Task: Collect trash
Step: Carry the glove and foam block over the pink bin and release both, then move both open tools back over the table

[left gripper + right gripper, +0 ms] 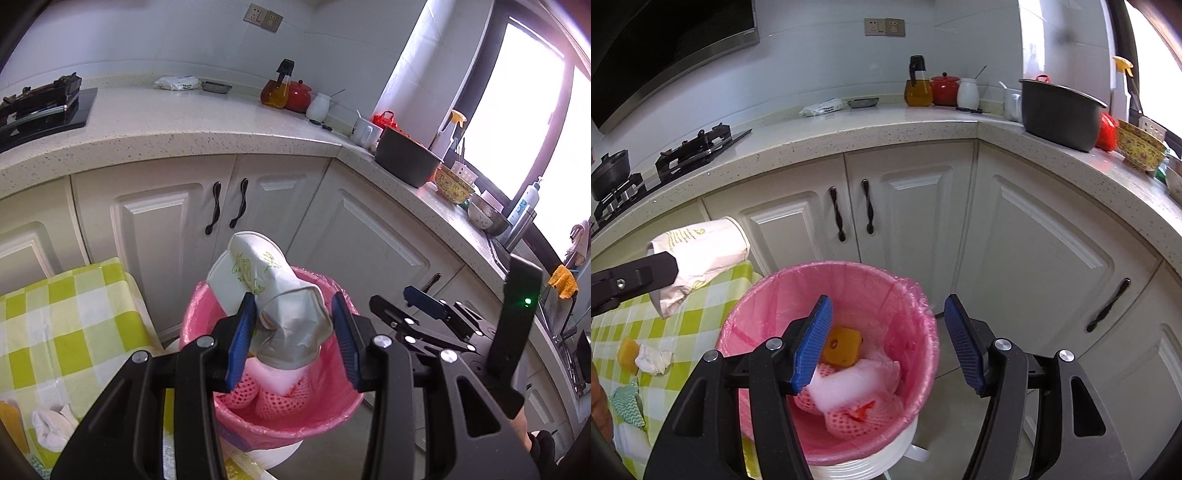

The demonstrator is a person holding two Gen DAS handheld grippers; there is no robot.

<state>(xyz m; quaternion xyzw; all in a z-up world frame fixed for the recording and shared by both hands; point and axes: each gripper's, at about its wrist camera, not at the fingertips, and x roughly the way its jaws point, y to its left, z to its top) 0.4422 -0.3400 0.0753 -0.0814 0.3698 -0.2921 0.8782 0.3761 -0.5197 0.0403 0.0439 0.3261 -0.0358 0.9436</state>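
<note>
This is a home kitchen: a black gas stove (690, 149) sits on the speckled stone counter (886, 125), above white cupboard doors (908, 206), near a dark cooking pot (1060, 110).

Pink-lined bin (916, 295), green-white checked tablecloth (55, 314), blue-padded tongs (886, 343).

Printing shows in a few places, but none of it can be read.

The crushed white paper cup (258, 273) held in the left gripper (293, 325) carries a green printed design and some green characters, too distorted to make out; in the right wrist view the same cup (701, 254) shows a line of green lettering, also illegible. The white plastic packet (823, 107) on the speckled countertop (849, 133) bears dark print, too small to tell.
</note>
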